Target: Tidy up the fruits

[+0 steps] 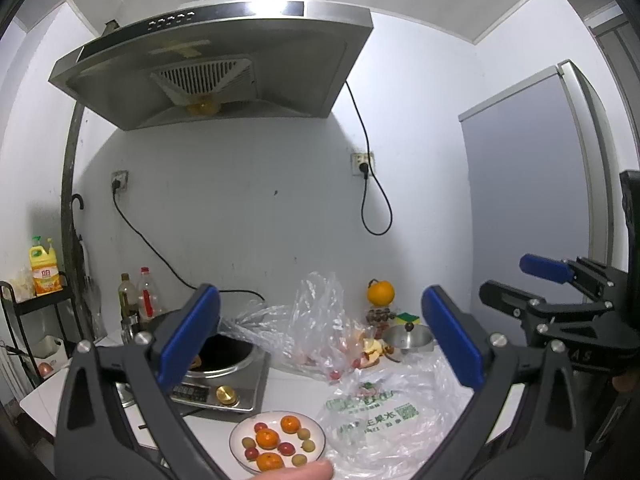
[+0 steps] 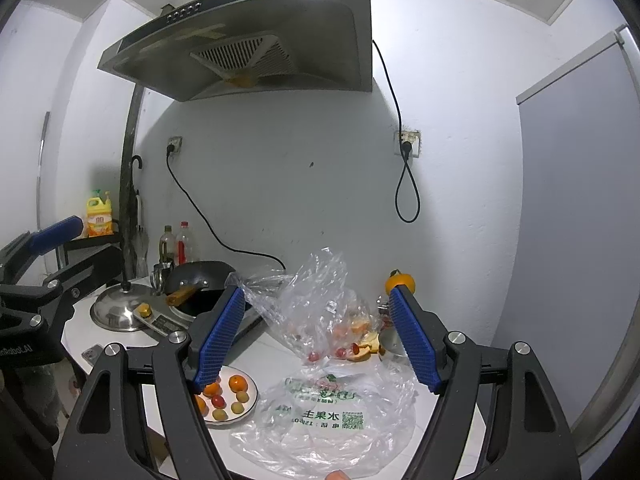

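A white plate (image 1: 316, 426) near the counter's front edge holds small oranges (image 1: 267, 438), red cherry tomatoes and pale green fruits; it also shows in the right wrist view (image 2: 250, 378). A printed clear plastic bag (image 1: 376, 412) lies flat right of the plate, also in the right wrist view (image 2: 320, 412). Behind it a crumpled clear bag (image 1: 320, 320) holds more fruit and peel. A big orange (image 1: 381, 293) stands at the back. My left gripper (image 1: 320, 340) is open and empty above the counter. My right gripper (image 2: 316, 336) is open and empty, also seen from the left wrist view (image 1: 520, 280).
An induction cooker with a black wok (image 2: 200, 280) and a steel lid (image 2: 120, 308) stand left. Oil and sauce bottles (image 1: 138, 296) line the wall. A steel bowl (image 1: 408, 338) sits right of the bags. A range hood (image 1: 216, 56) hangs overhead; a fridge (image 1: 532, 184) stands right.
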### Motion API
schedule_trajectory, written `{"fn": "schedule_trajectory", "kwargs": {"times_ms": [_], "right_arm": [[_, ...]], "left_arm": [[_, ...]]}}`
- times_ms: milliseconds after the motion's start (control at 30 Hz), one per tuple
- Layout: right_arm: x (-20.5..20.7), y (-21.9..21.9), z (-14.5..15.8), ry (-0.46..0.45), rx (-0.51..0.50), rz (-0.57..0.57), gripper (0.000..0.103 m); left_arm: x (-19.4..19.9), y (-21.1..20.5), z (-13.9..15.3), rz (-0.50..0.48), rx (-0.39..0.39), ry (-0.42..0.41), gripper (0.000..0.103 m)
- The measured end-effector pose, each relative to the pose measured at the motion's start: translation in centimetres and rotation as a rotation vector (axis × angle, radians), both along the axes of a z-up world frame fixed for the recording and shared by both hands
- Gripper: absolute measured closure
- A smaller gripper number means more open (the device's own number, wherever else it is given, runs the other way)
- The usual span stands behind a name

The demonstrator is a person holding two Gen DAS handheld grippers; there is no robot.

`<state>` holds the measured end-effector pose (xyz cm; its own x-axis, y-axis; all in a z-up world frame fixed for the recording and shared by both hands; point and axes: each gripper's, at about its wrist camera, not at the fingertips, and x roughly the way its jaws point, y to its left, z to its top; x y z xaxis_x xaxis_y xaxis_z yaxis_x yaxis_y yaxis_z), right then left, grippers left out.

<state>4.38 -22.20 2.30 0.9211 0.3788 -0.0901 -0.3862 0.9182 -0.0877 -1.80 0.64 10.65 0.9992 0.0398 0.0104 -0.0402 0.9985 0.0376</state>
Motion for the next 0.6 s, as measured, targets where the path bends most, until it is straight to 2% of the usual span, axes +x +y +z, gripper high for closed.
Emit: {"fn": "schedule_trajectory", "kwargs": {"times_ms": [600], "right_arm": [[0.13,0.05,-0.04,0.003,-0.003,-0.001,0.025]], "left_arm": [[0.09,-0.06,-0.18,-0.007,0.002,0.005,0.001]]}}
